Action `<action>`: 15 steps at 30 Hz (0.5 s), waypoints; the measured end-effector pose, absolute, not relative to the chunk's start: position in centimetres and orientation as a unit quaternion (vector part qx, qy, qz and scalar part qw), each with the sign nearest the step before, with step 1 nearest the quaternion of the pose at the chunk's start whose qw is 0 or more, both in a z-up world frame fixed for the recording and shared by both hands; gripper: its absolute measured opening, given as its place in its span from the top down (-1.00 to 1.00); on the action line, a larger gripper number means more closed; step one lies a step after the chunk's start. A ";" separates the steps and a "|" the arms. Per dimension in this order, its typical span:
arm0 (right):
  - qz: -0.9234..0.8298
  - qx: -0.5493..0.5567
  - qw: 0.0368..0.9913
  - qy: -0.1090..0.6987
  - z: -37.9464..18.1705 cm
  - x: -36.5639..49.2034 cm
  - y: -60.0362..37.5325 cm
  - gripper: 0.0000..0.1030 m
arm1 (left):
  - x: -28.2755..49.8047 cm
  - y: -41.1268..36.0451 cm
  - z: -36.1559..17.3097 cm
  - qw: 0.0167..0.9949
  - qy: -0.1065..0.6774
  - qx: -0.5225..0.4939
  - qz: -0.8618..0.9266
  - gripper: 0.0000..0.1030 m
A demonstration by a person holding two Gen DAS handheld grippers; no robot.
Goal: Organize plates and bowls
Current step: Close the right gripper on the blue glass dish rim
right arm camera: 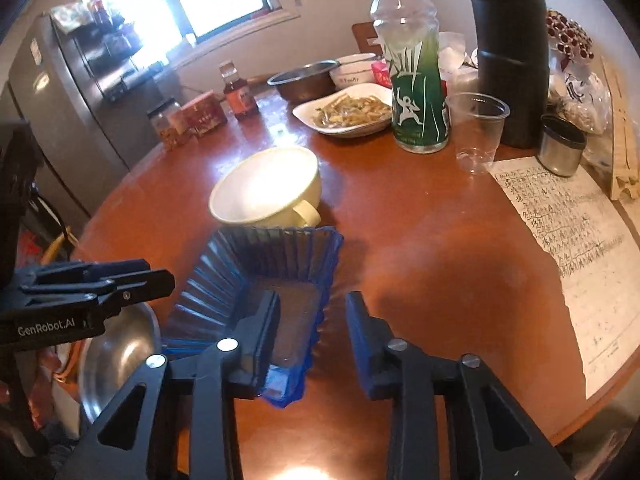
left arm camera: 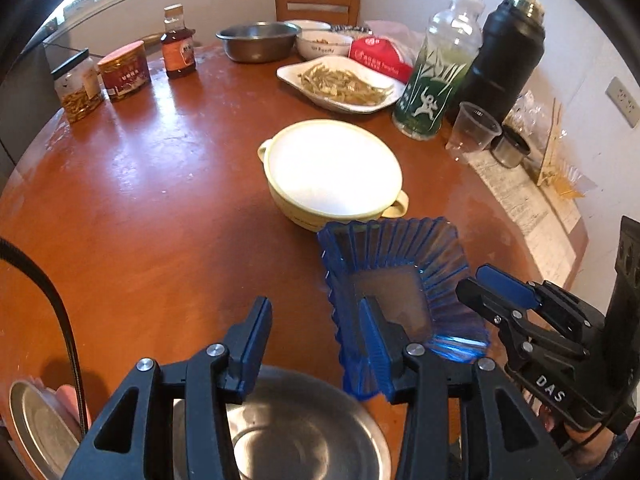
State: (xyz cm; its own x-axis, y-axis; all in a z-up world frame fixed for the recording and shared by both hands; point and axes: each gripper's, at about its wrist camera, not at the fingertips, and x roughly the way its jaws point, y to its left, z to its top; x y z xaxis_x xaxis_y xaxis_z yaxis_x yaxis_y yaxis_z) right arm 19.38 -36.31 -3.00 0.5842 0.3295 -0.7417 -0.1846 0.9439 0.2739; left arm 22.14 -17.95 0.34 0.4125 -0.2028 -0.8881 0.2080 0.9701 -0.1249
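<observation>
A blue ribbed glass dish (left arm camera: 396, 276) (right arm camera: 264, 280) sits on the round brown table, just in front of a cream two-handled bowl (left arm camera: 332, 172) (right arm camera: 266, 188). My left gripper (left arm camera: 316, 344) is open, its right finger inside the dish and its left finger outside the dish's left wall. My right gripper (right arm camera: 314, 336) is open too, its left finger inside the dish and its right finger outside the right wall. A steel plate (left arm camera: 304, 432) (right arm camera: 116, 356) lies under the left gripper at the near edge. The right gripper also shows in the left wrist view (left arm camera: 508, 292).
At the back stand a steel bowl (left arm camera: 258, 40), white bowls (left arm camera: 324, 42), a white plate of food (left arm camera: 344, 84), a green bottle (left arm camera: 436, 68), a black flask (left arm camera: 508, 52), a plastic cup (left arm camera: 474, 128) and jars (left arm camera: 124, 70). Papers (right arm camera: 580, 248) cover the right side.
</observation>
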 end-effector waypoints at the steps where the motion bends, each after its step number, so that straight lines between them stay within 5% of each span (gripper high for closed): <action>1: 0.147 0.086 0.884 0.434 -3.2 19.6 -36.4 0.36 | 22.5 -18.2 0.0 0.838 0.531 0.003 -0.124 0.12; 8: 0.160 0.086 0.876 0.447 -4.4 20.2 -36.0 0.43 | 23.6 -19.2 -1.3 0.830 0.544 0.018 -0.121 0.14; 15: 0.161 0.080 0.870 0.458 -5.3 20.6 -35.4 0.47 | 24.1 -20.4 -2.7 0.816 0.562 0.037 -0.132 0.48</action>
